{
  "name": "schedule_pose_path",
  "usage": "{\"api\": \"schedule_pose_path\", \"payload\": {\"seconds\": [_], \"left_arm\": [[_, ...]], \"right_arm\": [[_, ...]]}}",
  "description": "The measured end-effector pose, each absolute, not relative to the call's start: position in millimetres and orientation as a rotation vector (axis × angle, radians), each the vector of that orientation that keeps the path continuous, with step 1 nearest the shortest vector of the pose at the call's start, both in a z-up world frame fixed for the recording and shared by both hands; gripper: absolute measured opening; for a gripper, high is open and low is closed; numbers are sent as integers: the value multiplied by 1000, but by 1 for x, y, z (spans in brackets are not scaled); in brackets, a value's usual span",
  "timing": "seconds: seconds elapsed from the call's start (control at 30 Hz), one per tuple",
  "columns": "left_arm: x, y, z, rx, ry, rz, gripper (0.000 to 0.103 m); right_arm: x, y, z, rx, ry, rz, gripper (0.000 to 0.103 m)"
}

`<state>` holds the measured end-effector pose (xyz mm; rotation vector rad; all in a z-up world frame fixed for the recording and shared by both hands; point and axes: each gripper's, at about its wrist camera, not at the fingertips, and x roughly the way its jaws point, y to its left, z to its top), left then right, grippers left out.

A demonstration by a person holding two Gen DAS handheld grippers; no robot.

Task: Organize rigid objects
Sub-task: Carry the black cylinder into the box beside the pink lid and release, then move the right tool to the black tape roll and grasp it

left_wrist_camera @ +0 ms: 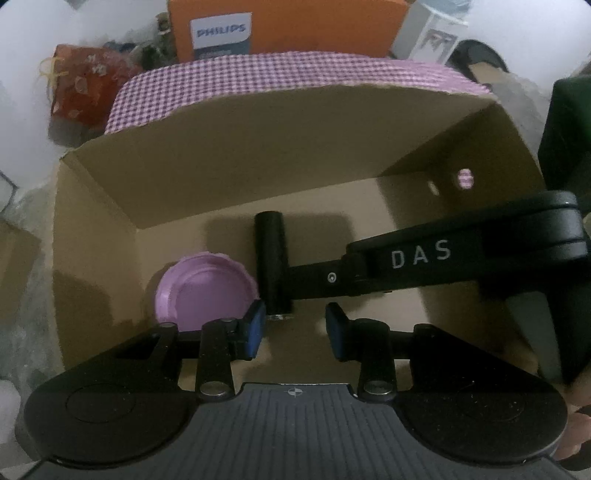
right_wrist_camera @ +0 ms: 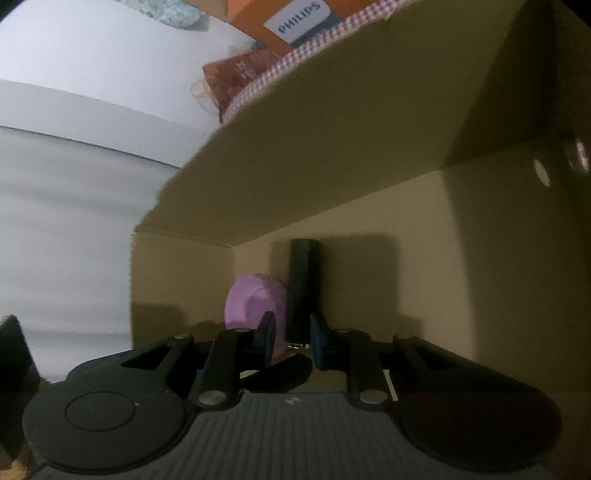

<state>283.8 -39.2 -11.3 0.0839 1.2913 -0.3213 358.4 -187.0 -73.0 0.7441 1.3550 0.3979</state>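
An open cardboard box [left_wrist_camera: 258, 162] with a pink checked outside fills both views. On its floor at the left rests a purple lid [left_wrist_camera: 207, 291], hollow side towards the camera. In the right wrist view the purple lid [right_wrist_camera: 251, 302] seems to lean against the box wall [right_wrist_camera: 332, 166]. My right gripper [right_wrist_camera: 293, 332] is shut on a black cylinder [right_wrist_camera: 303, 284] that stands upright inside the box. In the left wrist view the right gripper [left_wrist_camera: 280, 280] reaches in from the right, clamped low on the black cylinder [left_wrist_camera: 271, 258]. My left gripper [left_wrist_camera: 295, 321] hangs open above the box floor, its pads bare, beside the lid and the cylinder's lower end.
Behind the box stand an orange Philips carton [left_wrist_camera: 280, 26], a red patterned pouch [left_wrist_camera: 85, 92] and a white carton [left_wrist_camera: 432, 33]. A dark green object [left_wrist_camera: 569, 129] sits at the right edge. Two small holes [left_wrist_camera: 465, 179] pierce the box's right wall.
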Motion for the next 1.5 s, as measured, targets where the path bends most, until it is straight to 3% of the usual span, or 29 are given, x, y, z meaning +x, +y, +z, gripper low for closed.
{"api": "schedule_pose_path", "payload": {"seconds": [0.47, 0.77, 0.9, 1.03, 1.07, 1.13, 1.5], "left_arm": [[273, -35, 2, 89, 1258, -283, 46], [232, -31, 58, 75, 1073, -317, 61], [198, -27, 88, 59, 984, -342, 75], [158, -22, 111, 62, 898, -353, 89], [150, -23, 114, 63, 882, -355, 92], [129, -20, 117, 64, 847, -368, 101], [38, -8, 64, 67, 836, -365, 103]], "right_arm": [[359, -168, -78, 688, 1374, 422, 23], [290, -218, 8, 678, 1134, 495, 24], [237, -243, 52, 644, 1000, 510, 25], [180, -274, 92, 621, 877, 513, 52], [162, -278, 98, 611, 842, 507, 53], [141, -277, 102, 591, 804, 500, 55], [37, -262, 63, 565, 797, 439, 56]]}}
